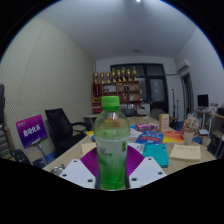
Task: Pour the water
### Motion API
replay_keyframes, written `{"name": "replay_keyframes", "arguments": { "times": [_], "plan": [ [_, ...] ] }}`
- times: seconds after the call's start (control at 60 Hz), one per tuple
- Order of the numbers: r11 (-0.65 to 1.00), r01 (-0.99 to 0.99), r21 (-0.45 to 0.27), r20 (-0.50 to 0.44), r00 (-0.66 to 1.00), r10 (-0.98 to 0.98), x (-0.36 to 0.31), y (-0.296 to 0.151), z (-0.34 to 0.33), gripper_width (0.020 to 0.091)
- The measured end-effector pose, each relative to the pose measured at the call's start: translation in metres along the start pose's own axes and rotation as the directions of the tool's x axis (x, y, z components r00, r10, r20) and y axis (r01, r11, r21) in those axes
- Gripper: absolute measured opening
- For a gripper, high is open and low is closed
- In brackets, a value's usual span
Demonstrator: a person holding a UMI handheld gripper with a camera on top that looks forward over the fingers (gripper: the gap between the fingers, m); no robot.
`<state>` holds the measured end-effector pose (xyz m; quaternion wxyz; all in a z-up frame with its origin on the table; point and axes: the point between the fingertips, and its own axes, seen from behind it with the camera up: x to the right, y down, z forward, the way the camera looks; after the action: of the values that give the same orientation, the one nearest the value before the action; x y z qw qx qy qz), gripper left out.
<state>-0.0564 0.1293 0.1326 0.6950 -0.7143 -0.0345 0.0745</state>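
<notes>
Your gripper [111,172] has the bottle [111,143] standing upright right between its fingers, and the purple pads [91,163] show at either side of the green body, close against it; from here you cannot tell whether both are truly pressing or the bottle is only standing between them, so treat the grip as unconfirmed. The bottle is green and see-through, with a green cap [111,101] on top, which matters: judging by that, nothing can be poured until the cap comes off, or the pour has not begun. A paler band runs round its middle where a label would sit, but no brand or wording can be read on it. Beyond the fingers lies a table [75,150] crowded with coloured items, among them a teal box [157,154] just ahead and to the right of the claw; no obvious cup or vessel for the water can be made out. Far off to the left a purple sign [31,129] carries white writing, too small to read.
</notes>
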Motion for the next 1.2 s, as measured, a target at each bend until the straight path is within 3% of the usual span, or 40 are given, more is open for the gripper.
{"name": "replay_keyframes", "arguments": {
  "times": [0.233, 0.267, 0.433, 0.5, 0.65, 0.667, 0.75, 0.9, 1.2],
  "plan": [
    [0.998, 0.031, -0.055, -0.042, 0.999, -0.033, 0.011, 0.049, 0.028, 0.0329],
    [0.999, 0.032, -0.026, -0.037, 0.999, -0.033, 0.009, 0.041, 0.033, 0.0327],
    [0.999, 0.029, -0.017, -0.032, 0.999, -0.030, 0.005, 0.038, 0.034, 0.0326],
    [1.000, 0.022, -0.019, -0.032, 0.999, -0.022, 0.007, 0.040, 0.030, 0.0360],
    [0.997, 0.036, -0.063, -0.038, 0.999, -0.038, 0.008, 0.040, 0.027, 0.0609],
    [0.996, 0.041, -0.076, -0.042, 0.998, -0.044, 0.010, 0.043, 0.025, 0.0610],
    [0.993, 0.048, -0.106, -0.040, 0.998, -0.053, 0.011, 0.043, 0.013, 0.0855],
    [0.992, 0.078, -0.103, -0.040, 0.996, -0.082, 0.009, 0.029, -0.025, 0.0847],
    [0.991, 0.053, -0.125, -0.041, 0.997, -0.058, -0.016, 0.006, -0.168, 0.0843]
  ]
}}
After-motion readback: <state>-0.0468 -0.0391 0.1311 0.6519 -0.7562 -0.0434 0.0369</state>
